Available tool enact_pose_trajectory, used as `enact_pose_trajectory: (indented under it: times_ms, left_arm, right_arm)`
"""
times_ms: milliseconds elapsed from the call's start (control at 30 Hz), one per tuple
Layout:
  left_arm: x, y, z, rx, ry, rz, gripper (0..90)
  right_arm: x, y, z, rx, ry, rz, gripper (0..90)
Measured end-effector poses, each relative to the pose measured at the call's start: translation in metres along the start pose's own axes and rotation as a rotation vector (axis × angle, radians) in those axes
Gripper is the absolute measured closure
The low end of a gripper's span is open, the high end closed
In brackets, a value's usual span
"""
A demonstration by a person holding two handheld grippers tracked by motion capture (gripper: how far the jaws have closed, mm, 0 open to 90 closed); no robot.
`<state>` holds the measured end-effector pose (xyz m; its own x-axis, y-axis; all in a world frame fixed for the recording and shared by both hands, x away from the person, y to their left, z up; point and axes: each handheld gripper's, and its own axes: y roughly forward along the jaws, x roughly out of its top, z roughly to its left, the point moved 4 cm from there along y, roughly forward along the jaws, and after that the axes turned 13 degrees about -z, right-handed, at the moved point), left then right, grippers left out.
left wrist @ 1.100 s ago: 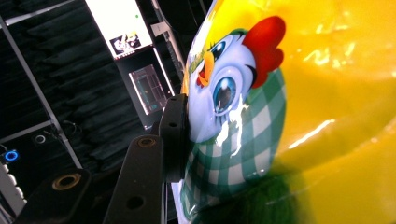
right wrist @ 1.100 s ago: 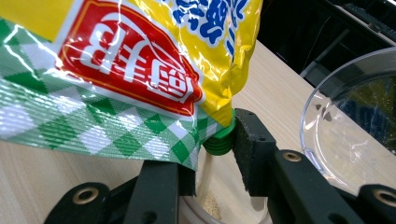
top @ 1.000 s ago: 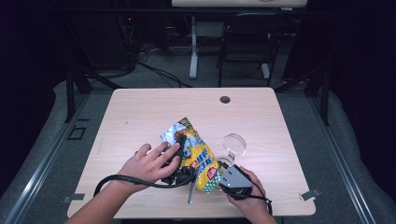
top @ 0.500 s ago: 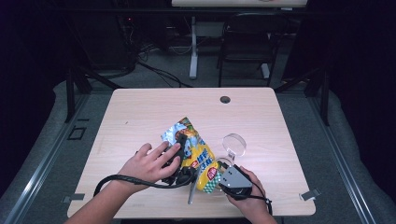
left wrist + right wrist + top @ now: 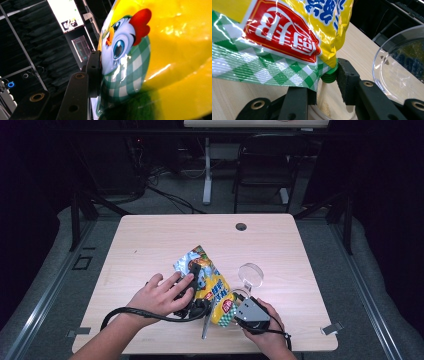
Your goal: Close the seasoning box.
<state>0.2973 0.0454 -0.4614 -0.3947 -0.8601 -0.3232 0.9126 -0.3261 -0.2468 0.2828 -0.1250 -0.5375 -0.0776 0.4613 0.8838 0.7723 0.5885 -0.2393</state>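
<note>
Little has moved since the earlier frames: the seasoning pouch (image 5: 210, 282) is still gripped from both ends.

High view: pouch tilted over the clear container (image 5: 239, 301). Left gripper view: left gripper (image 5: 96, 72) pressed against it, grip unclear. Right gripper view: right gripper (image 5: 325, 82) pinches the green spout (image 5: 329, 75); pouring judged barely begun.

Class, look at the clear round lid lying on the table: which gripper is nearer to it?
The right gripper is nearer, just below the clear lid, at the pouch's green spout. The left gripper is farther, across the pouch.
</note>
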Motion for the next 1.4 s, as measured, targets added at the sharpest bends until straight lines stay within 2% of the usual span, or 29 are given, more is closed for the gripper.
enact_pose_trajectory:
  times_ms: [200,500,1233,1400]
  left_arm:
    - [0.0013,-0.0005,0.0019,0.015,0.018,-0.007,67.3]
    - [0.0019,-0.0003,0.0030,0.018,0.014,-0.011,67.4]
    - [0.0029,-0.0020,0.0062,0.015,0.042,0.001,67.4]
    - [0.0035,-0.0020,0.0071,0.026,0.035,-0.007,67.3]
  right_arm:
    - [-0.0003,0.0001,0.0000,0.000,0.001,-0.001,70.9]
    - [-0.0005,-0.0003,-0.0005,-0.004,0.005,0.000,70.9]
    - [-0.0003,-0.0005,-0.0010,-0.002,0.006,0.000,70.9]
    - [-0.0002,-0.0004,-0.0009,-0.002,0.008,-0.003,70.9]
